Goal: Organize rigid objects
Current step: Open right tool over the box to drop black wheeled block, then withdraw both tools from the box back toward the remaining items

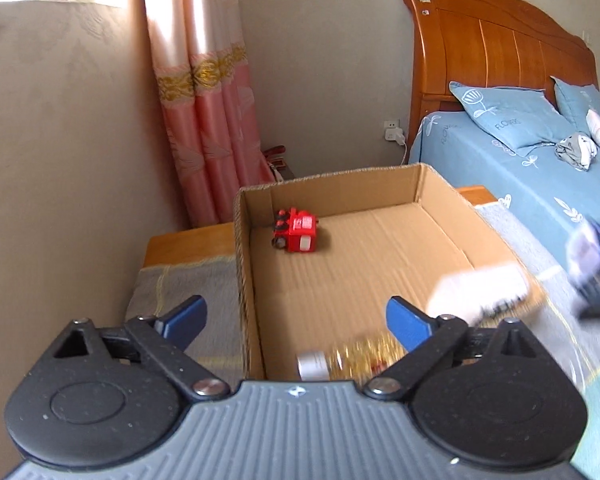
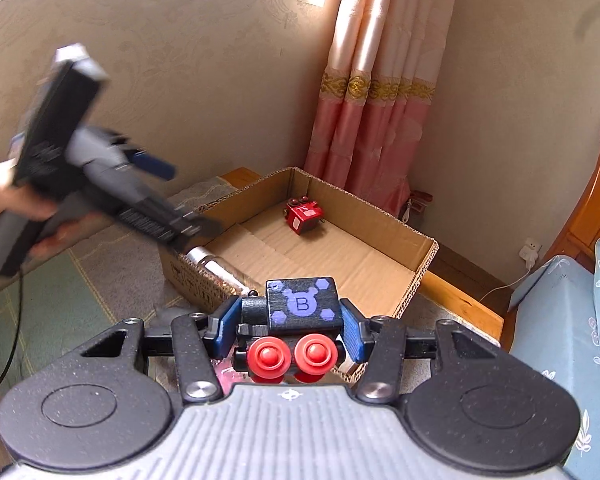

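Between your right gripper (image 2: pixel 286 330) pads sits a black toy block (image 2: pixel 302 304) with a purple "B" and red knobs, clamped; your left gripper (image 1: pixel 296 316) jaws gape empty.

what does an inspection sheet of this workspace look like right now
surface: grey checked mat over a wooden top, cardboard box standing on it
job's things: red block toy in the box's far corner; bottle with a silver cap lying at the near end; black block toy marked B held over the box's near edge
clutter: nothing seen
grippers: left gripper open, empty, above the box; right gripper shut on the black block toy
cables: black cord at left; white charger lead from the wall socket
surroundings: pink curtain, bed with blue bedding, wooden headboard
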Motion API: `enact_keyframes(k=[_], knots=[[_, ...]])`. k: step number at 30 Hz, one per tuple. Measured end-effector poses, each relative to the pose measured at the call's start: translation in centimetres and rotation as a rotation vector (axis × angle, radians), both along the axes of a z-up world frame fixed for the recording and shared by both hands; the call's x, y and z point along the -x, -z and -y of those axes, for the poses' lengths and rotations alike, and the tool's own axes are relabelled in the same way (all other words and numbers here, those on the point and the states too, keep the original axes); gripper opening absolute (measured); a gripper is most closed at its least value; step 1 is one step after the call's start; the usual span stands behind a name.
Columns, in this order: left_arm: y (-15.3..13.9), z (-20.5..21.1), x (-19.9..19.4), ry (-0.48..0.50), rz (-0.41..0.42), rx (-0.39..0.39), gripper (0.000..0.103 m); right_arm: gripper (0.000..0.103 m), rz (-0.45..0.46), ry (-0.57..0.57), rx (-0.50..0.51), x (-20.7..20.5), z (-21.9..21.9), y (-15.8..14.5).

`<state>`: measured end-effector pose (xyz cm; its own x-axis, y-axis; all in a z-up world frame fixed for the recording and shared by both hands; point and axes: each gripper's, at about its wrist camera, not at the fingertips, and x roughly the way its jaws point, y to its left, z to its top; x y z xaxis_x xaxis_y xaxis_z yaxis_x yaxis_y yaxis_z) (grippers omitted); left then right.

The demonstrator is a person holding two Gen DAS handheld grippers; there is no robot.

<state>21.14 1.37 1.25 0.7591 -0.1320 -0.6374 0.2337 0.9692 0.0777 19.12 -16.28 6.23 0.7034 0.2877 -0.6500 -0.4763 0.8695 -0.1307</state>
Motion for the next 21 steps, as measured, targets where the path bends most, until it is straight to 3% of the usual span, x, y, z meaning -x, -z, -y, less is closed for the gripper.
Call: enact_keyframes(k=[7, 14, 17, 18, 21], knots=[[-0.1, -1.8, 5.5, -0.113, 0.062, -0.038, 0.100, 0.057, -0.064, 0.027, -0.007, -4.9, -0.3, -0.2], [0.3, -4.0, 8.3, -0.199, 0.058, -0.016, 0.100, 0.058, -0.088, 0.105, 0.005, -11.8, -0.4, 0.3], [0.5, -4.5, 8.7, -0.208, 0.047, -0.006, 0.100, 0.098, -0.084, 0.173, -0.005, -13.7, -0.1, 0.5], [0.6, -4.5, 8.8, -0.210, 0.044, -0.007, 0.100, 0.103, -0.071, 0.198, 0.002, -13.7, -0.1, 0.6], [1.0, -4.4, 9.2, -0.197, 0.032, -0.005, 0.100, 0.103, -0.079, 0.187, 0.014, -12.7, 0.1, 0.7]])
